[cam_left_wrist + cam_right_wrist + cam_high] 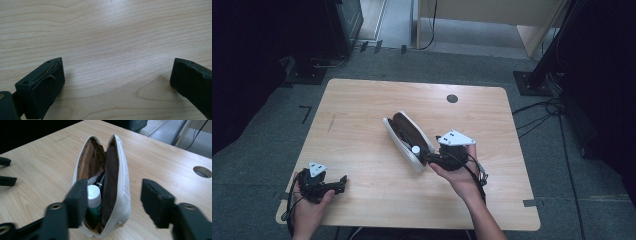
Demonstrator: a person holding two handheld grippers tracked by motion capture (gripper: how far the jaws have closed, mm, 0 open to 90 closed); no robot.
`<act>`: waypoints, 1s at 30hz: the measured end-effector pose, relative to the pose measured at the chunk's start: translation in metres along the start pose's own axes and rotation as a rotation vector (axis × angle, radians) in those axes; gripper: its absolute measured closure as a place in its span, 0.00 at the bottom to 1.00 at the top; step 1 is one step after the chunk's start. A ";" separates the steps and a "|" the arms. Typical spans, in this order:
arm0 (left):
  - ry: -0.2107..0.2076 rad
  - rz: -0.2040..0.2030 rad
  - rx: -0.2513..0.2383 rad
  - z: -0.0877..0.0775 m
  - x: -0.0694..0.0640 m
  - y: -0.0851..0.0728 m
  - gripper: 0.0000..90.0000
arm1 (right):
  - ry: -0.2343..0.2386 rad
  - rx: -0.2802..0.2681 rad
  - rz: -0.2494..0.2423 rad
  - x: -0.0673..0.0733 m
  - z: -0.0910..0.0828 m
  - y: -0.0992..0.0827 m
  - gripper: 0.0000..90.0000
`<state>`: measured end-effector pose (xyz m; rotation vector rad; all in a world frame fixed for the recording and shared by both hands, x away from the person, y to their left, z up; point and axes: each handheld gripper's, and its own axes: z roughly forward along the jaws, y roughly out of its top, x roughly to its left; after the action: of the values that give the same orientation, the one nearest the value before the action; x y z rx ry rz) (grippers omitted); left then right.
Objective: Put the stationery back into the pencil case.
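A white zip pouch (pixel 404 142) with brown lining lies open on the middle of the wooden table (pixel 362 125). A white-capped green bottle (pixel 94 198) stands inside its near end, beside some dark items deeper in. My right gripper (pixel 432 159) is at that near end with its jaws apart; in the right gripper view (pixel 116 205) the left jaw is in front of the bottle and the right jaw is clear of the pouch's (pixel 120 182) outer wall. My left gripper (pixel 341 182) rests at the table's front left, and in its own view (pixel 117 80) it is open over bare wood.
A round cable hole (pixel 452 98) sits near the table's far right edge. Dark cabinets, a stand base (pixel 532 82) and cables lie on the grey floor around the table. The left gripper's two jaw tips (pixel 6 171) show at the left edge of the right gripper view.
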<state>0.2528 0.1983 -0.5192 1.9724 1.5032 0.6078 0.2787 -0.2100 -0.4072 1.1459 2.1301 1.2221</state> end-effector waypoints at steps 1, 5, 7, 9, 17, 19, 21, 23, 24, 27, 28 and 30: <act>0.000 0.000 0.000 0.000 0.000 0.000 0.00 | -0.007 0.005 0.011 -0.001 -0.001 -0.001 0.26; 0.000 0.000 -0.001 0.000 0.000 0.000 0.00 | -0.034 0.028 0.050 -0.008 -0.006 -0.005 0.07; 0.000 0.000 -0.001 0.000 0.000 0.000 0.00 | -0.043 0.034 0.065 -0.013 -0.009 -0.007 0.00; 0.000 -0.001 -0.001 0.000 0.000 0.000 0.00 | -0.050 0.035 0.076 -0.018 -0.013 -0.011 0.00; 0.000 0.001 0.000 0.000 0.000 0.000 0.00 | -0.099 0.030 0.098 -0.035 -0.028 -0.029 0.00; 0.000 0.001 0.000 0.000 0.000 0.000 0.00 | -0.106 0.030 0.102 -0.040 -0.031 -0.033 0.00; 0.000 0.001 0.000 0.000 0.000 0.000 0.00 | -0.114 0.031 0.110 -0.044 -0.035 -0.037 0.00; 0.000 0.001 0.000 0.000 0.000 0.000 0.00 | -0.120 0.035 0.116 -0.047 -0.037 -0.041 0.00; 0.000 0.001 0.000 0.000 0.000 0.000 0.00 | -0.125 0.037 0.117 -0.050 -0.039 -0.044 0.00; 0.000 0.001 0.000 0.000 0.000 0.000 0.00 | -0.138 0.048 0.126 -0.055 -0.042 -0.051 0.00; 0.001 0.001 0.001 0.000 0.000 0.000 0.00 | -0.143 0.050 0.126 -0.057 -0.043 -0.054 0.00; 0.000 0.001 0.000 0.000 0.000 0.000 0.00 | -0.155 0.056 0.135 -0.062 -0.046 -0.060 0.00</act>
<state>0.2528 0.1983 -0.5192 1.9732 1.5030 0.6083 0.2554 -0.2996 -0.4365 1.3812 2.0111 1.0970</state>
